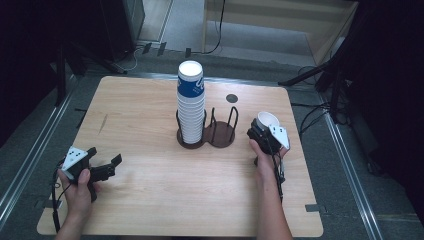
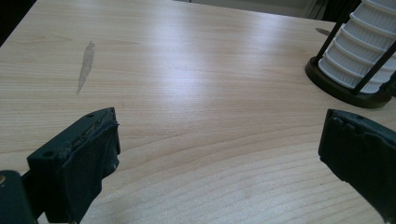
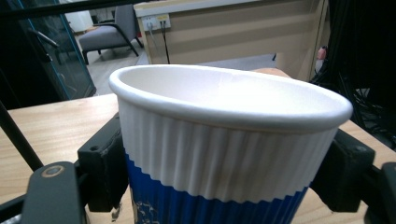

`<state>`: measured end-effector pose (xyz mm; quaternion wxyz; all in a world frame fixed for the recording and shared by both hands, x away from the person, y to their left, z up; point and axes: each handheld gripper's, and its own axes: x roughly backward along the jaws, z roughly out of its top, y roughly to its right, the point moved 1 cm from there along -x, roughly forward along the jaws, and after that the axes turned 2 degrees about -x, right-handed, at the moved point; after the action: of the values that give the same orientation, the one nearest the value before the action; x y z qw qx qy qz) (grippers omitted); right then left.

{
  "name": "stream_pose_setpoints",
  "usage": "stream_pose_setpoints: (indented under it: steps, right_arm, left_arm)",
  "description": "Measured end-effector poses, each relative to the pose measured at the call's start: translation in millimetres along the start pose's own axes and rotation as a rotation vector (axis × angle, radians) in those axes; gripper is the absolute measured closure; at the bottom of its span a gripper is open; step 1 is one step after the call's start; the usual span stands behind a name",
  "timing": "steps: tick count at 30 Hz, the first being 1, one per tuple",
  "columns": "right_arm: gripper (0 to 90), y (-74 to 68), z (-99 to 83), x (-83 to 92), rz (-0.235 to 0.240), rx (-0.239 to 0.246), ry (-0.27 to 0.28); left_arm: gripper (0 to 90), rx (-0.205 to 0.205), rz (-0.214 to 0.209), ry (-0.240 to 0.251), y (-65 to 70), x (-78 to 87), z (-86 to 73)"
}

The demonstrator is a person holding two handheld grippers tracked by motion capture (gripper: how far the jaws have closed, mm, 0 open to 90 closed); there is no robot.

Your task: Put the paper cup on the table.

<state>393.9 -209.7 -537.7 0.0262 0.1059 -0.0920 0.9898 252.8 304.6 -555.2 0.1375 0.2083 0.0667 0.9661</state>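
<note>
A white and blue ribbed paper cup [image 1: 267,120] sits between the jaws of my right gripper [image 1: 263,131] at the table's right side, just right of the rack. In the right gripper view the cup [image 3: 224,154] stands upright and tilts slightly, with the black pads [image 3: 105,163] pressed against both its sides. A tall stack of the same cups [image 1: 190,102] fills the left ring of a dark wire cup rack [image 1: 222,135]; its right ring holds nothing. My left gripper [image 1: 111,167] rests open near the front left, jaws wide apart over bare wood [image 2: 219,154].
The wooden table [image 1: 150,200] has a dark round hole [image 1: 231,98] behind the rack and a faint scuff [image 2: 85,65] at the left. The stack's base and rack [image 2: 359,60] lie far right in the left gripper view. Cables and dark stands surround the table.
</note>
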Motion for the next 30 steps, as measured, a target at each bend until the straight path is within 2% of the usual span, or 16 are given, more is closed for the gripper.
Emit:
stream_pose_setpoints:
  steps: [8, 21, 27, 29, 30]
  right_arm:
    - [18.5, -2.8, -5.1, -1.3, -0.007, 0.038, -0.028]
    - [15.2, -3.0, -6.6, -1.2, 0.004, 0.063, -0.055]
    - [8.8, -2.4, -5.5, -0.4, 0.010, 0.057, -0.059]
    - [1.0, -3.1, -4.6, 0.5, 0.031, 0.055, -0.074]
    - [0.0, -3.7, -4.0, 1.4, 0.046, 0.039, -0.088]
  left_arm:
    - [0.0, 0.009, 0.002, -0.003, -0.7, -0.1, 0.1]
    - [0.0, 0.014, 0.002, -0.002, -1.0, -0.3, 0.1]
    - [0.0, 0.014, 0.000, -0.004, -1.6, -0.3, 0.2]
    - [0.0, 0.018, 0.001, -0.003, -1.5, -0.4, 0.2]
    - [0.0, 0.018, 0.001, -0.002, -1.6, -0.5, 0.2]
